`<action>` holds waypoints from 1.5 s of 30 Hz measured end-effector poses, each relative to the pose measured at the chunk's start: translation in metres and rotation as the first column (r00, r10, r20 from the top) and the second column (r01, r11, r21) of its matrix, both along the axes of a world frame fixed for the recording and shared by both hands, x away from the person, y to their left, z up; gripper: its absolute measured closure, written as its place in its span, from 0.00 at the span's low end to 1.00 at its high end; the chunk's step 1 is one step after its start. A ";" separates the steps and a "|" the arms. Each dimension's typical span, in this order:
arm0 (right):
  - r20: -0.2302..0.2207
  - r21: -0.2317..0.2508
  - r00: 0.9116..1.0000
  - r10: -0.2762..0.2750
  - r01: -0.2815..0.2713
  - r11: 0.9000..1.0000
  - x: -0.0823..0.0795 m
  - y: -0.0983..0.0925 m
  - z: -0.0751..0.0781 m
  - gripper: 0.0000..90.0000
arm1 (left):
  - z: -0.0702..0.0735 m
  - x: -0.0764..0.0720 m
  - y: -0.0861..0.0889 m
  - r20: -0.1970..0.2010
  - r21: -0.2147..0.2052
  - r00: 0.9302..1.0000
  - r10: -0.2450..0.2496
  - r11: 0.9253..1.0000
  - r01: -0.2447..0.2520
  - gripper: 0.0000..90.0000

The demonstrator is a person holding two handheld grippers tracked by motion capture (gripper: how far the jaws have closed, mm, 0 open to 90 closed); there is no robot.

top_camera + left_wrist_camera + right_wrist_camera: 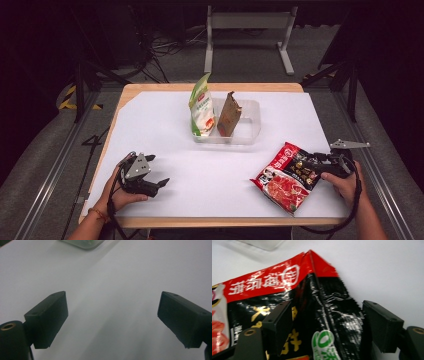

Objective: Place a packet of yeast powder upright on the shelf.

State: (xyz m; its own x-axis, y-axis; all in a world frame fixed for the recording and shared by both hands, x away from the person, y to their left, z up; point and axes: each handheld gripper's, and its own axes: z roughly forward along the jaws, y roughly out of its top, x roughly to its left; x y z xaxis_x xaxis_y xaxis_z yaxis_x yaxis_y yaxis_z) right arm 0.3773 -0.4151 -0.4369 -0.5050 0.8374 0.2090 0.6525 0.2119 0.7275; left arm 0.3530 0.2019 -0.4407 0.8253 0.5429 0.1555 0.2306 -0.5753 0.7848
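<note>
A wooden-edged table (125, 92) is carrying a white sheet (165, 130) that is covering nearly all of its top, leaving a strip of bare wood showing along the rim. A clear plastic tray (250, 125) is sitting on the sheet toward the far middle, with a green-and-white pouch (201, 107) and a brown packet (229, 115) standing upright in it, side by side. A red-and-black snack bag (286, 176) is lying flat on the sheet near the right front corner, well apart from the tray.

L gripper (161, 184) low, fingers wide apart; R gripper (306, 166) fingers spread too.
</note>
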 end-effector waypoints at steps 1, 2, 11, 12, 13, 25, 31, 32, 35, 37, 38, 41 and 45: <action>-0.002 0.003 1.000 0.002 -0.002 1.000 0.000 0.001 0.000 0.28 | 0.000 0.000 0.000 -0.001 0.001 1.000 0.000 1.000 0.000 0.11; -0.005 0.009 1.000 0.006 -0.006 1.000 0.001 0.001 0.000 0.31 | 0.000 0.000 0.000 -0.001 0.001 1.000 -0.001 1.000 0.001 0.11; -0.020 0.145 0.999 -0.041 0.043 0.988 0.003 -0.003 -0.002 0.67 | -0.001 0.000 -0.002 -0.005 0.008 1.000 -0.006 1.000 0.006 0.11; -0.021 0.160 0.999 -0.046 0.049 0.986 0.003 -0.004 -0.002 0.70 | -0.001 0.000 -0.002 -0.005 0.009 1.000 -0.006 1.000 0.006 0.11; -0.025 0.168 0.999 -0.045 0.048 0.985 0.003 -0.004 -0.002 0.75 | -0.002 0.000 -0.002 -0.004 0.010 1.000 -0.007 1.000 0.007 0.11; 0.046 0.186 0.998 -0.039 0.029 0.982 0.000 0.004 0.012 0.98 | -0.001 0.001 -0.002 -0.004 0.008 1.000 -0.003 1.000 0.003 0.11; 0.108 0.194 0.994 -0.035 0.013 0.981 -0.002 0.013 0.027 0.98 | -0.001 0.001 -0.001 -0.004 0.001 1.000 0.002 1.000 -0.002 0.11; 0.121 0.199 0.992 -0.033 0.009 0.980 -0.003 0.016 0.032 0.98 | -0.001 0.001 -0.001 -0.004 0.002 1.000 0.001 1.000 -0.001 0.11; 0.146 0.202 0.989 -0.028 -0.002 0.979 -0.005 0.022 0.043 0.98 | 0.000 0.001 -0.001 -0.002 0.004 1.000 -0.002 1.000 0.002 0.11; 0.168 0.202 0.986 -0.017 -0.018 0.979 -0.007 0.029 0.053 0.99 | -0.001 0.001 -0.001 -0.005 0.002 1.000 -0.001 1.000 0.001 0.11; 0.177 0.202 0.984 -0.013 -0.023 0.979 -0.008 0.033 0.059 0.99 | -0.001 0.001 -0.002 -0.006 0.002 1.000 -0.001 1.000 0.001 0.11; 0.212 0.198 0.977 0.016 -0.059 0.978 -0.010 0.045 0.074 0.99 | -0.001 0.001 -0.002 -0.006 0.000 1.000 0.000 1.000 0.000 0.11; 0.251 0.185 0.967 0.045 -0.094 0.978 -0.012 0.060 0.090 0.99 | 0.000 0.001 -0.002 -0.008 -0.003 1.000 0.002 1.000 -0.002 0.11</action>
State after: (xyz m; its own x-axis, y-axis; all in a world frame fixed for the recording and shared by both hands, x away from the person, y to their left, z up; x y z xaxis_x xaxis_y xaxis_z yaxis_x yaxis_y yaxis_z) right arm 0.3656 -0.3550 -0.3468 -0.6164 0.7541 0.2269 0.4385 0.0894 0.8943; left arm 0.3545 0.2003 -0.4411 0.8256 0.5447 0.1472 0.2376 -0.5723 0.7848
